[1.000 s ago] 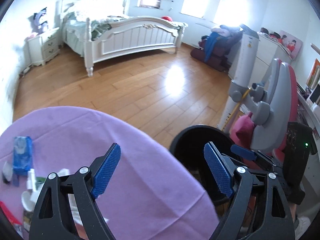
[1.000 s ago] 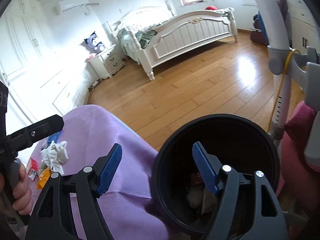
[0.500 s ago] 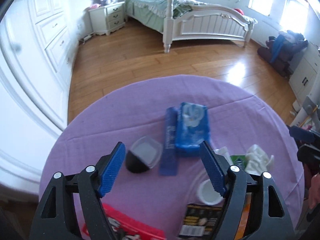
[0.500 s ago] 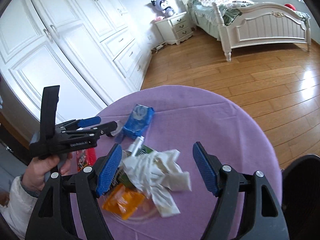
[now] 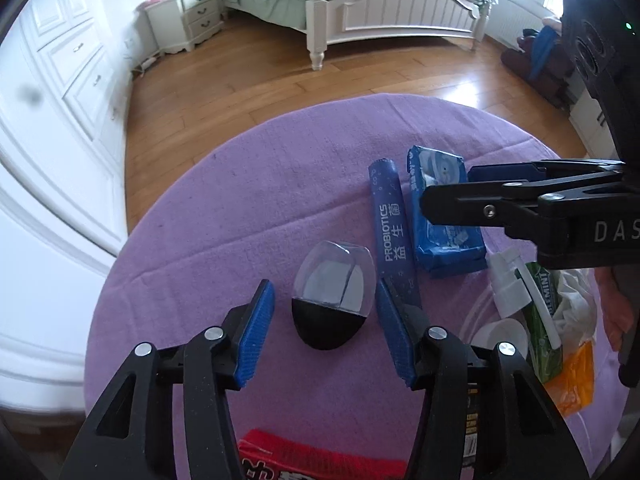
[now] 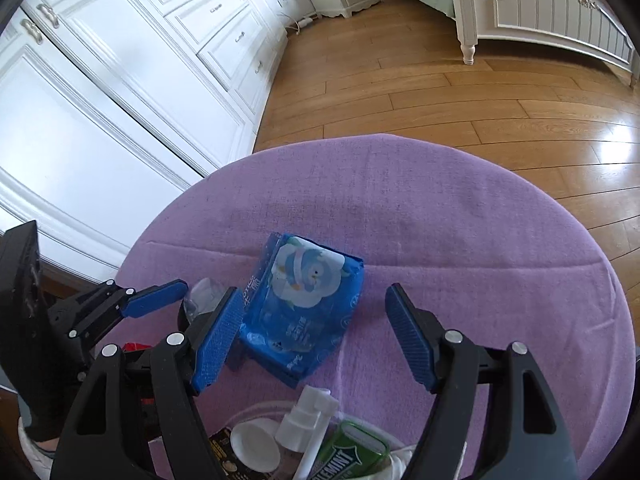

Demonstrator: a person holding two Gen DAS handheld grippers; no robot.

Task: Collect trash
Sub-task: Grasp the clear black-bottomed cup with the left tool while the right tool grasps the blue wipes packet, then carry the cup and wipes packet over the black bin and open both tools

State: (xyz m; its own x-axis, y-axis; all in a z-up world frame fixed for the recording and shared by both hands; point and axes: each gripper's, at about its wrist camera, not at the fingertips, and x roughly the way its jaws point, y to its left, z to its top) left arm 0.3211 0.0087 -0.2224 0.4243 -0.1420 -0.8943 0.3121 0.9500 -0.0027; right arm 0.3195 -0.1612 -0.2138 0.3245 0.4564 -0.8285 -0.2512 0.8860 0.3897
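Observation:
Trash lies on a round purple table (image 5: 248,208). In the left wrist view my open left gripper (image 5: 324,320) straddles a black cup with a clear lid (image 5: 332,300), without touching it. A purple probiotics sachet (image 5: 392,232) and a blue tissue pack (image 5: 444,220) lie to the right. In the right wrist view my open right gripper (image 6: 316,340) sits around the blue tissue pack (image 6: 304,304), not gripping it. A white spray bottle (image 6: 308,416), a white cap (image 6: 256,444) and a green mint box (image 6: 352,456) lie below it.
A red packet (image 5: 312,460) lies at the table's near edge. White crumpled paper (image 5: 572,300) and an orange wrapper (image 5: 576,376) lie at the right. White wardrobe doors (image 6: 120,80) stand left, a bed (image 5: 380,4) across the wooden floor (image 6: 440,92).
Both grippers swung from the black bin back over the table and came down low. The left now frames the lidded cup, the right the blue tissue pack.

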